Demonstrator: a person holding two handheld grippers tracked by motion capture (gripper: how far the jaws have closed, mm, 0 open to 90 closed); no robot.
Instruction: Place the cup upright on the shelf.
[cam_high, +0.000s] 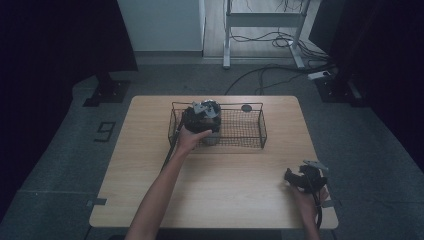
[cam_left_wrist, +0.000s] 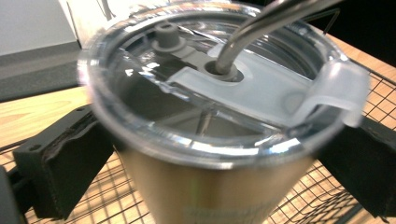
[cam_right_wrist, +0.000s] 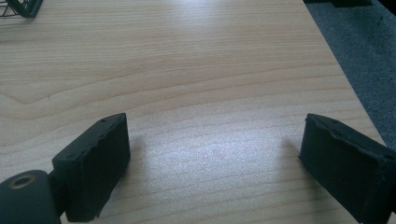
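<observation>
Left gripper (cam_high: 202, 120) sits at the left end of the wire basket (cam_high: 252, 143), which stands on the far half of the wooden counter (cam_high: 215, 180). Its fingers (cam_left_wrist: 60, 172) are clamped on either side of a metal tumbler (cam_left_wrist: 210, 186), just under the clear lid (cam_left_wrist: 140, 93). A bent metal straw (cam_left_wrist: 252, 28) passes through the lid's opening. Tumbler stands upright inside the basket, mesh visible beneath it.

Right gripper (cam_right_wrist: 215, 158) rests low over the counter's near right corner, well apart from the basket. Its fingers (cam_right_wrist: 95, 163) are spread wide, with bare wood between them.
</observation>
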